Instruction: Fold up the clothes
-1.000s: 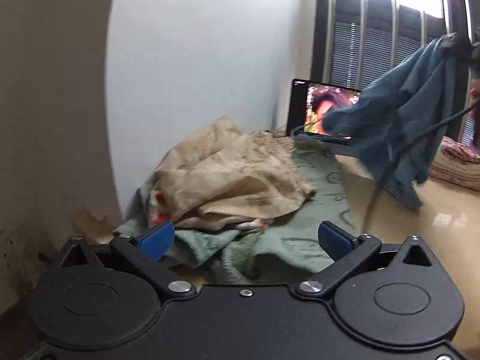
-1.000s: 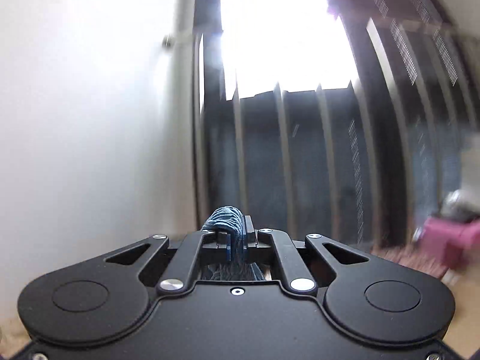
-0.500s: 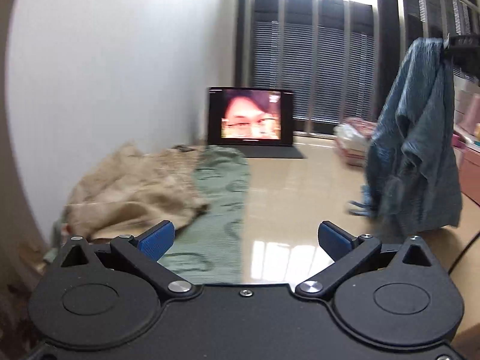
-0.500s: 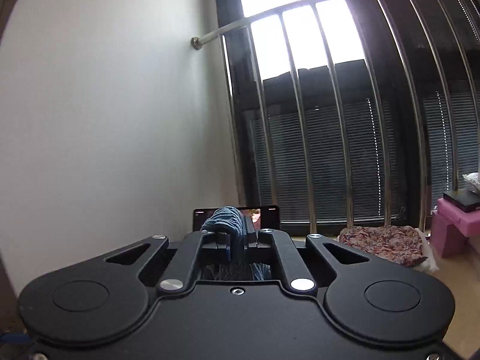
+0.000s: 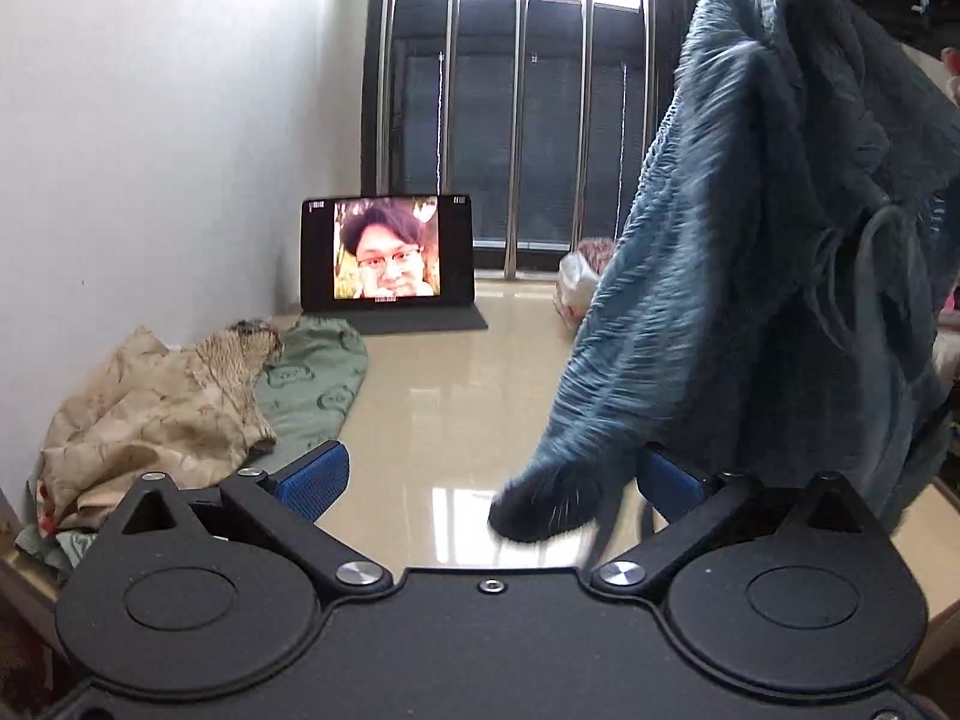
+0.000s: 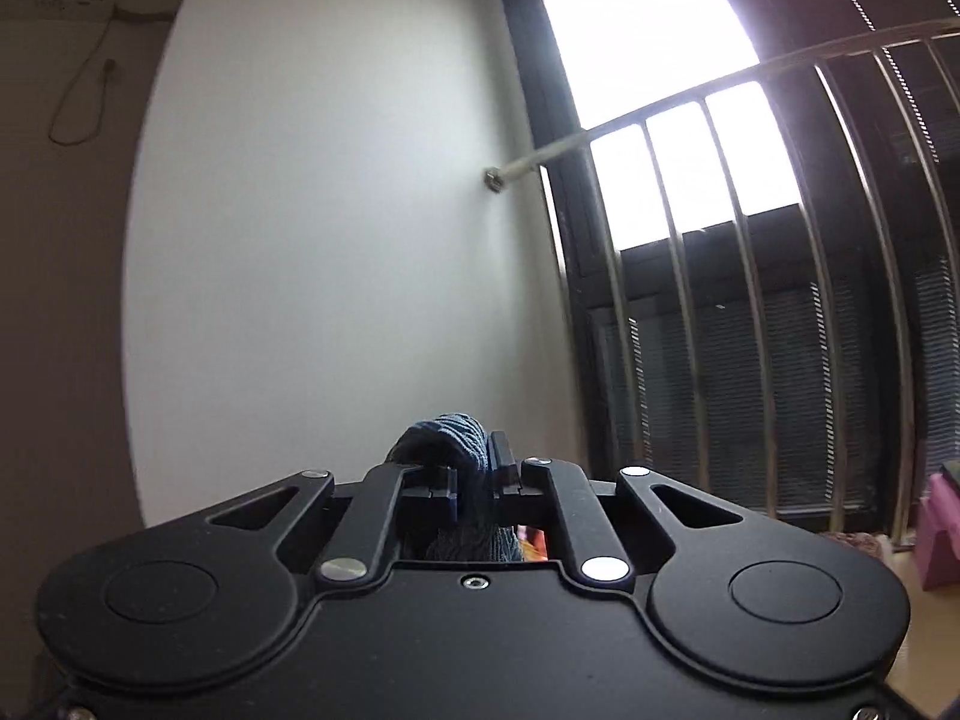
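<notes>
A blue-grey knitted garment hangs from the upper right of the left wrist view, and its dark lower end dangles just in front of my left gripper. That gripper is open; the cloth end sits between the blue pads, near the right one, and is not pinched. In the right wrist view my right gripper points level at a white wall with a bunched fold of the blue garment clamped between its pads. Its jaws are opening slightly, with the cloth still between them.
A crumpled tan cloth lies on a green cloth by the left wall. A tablet stands lit on the glossy floor before a barred window. A pink box sits at the right.
The left view swung from the cloth pile toward the window, and the hanging garment came close, its end now between the left fingers. The right view turned toward the white wall, still gripping cloth.
</notes>
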`<action>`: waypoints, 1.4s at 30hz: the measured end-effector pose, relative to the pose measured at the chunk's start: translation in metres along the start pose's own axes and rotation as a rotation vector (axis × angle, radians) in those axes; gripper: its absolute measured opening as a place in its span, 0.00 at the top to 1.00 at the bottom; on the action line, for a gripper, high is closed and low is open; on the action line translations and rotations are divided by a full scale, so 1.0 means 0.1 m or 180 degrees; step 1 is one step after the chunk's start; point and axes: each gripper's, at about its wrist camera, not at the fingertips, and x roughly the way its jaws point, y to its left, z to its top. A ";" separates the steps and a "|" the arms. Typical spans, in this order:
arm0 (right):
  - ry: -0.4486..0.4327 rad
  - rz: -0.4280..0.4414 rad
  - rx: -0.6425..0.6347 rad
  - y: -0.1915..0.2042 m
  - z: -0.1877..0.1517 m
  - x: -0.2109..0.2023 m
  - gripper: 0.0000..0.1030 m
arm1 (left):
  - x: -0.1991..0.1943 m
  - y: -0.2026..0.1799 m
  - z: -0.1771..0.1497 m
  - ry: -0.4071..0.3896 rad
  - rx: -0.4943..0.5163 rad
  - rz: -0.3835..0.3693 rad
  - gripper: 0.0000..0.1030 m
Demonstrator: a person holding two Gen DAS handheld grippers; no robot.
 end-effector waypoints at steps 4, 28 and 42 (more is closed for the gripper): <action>0.0399 -0.0408 0.0150 -0.36 -0.40 0.31 0.87 | 0.08 -0.04 -0.10 0.0135 0.0042 0.0046 0.00; 0.1867 -0.1471 0.0473 -0.47 -2.04 -0.64 0.03 | 0.25 -0.26 -0.50 0.0603 0.0240 0.0006 0.00; 0.1863 -0.1225 0.0092 -0.20 -2.02 -0.38 0.03 | 0.15 -0.31 -0.55 0.0557 0.0249 0.0058 0.00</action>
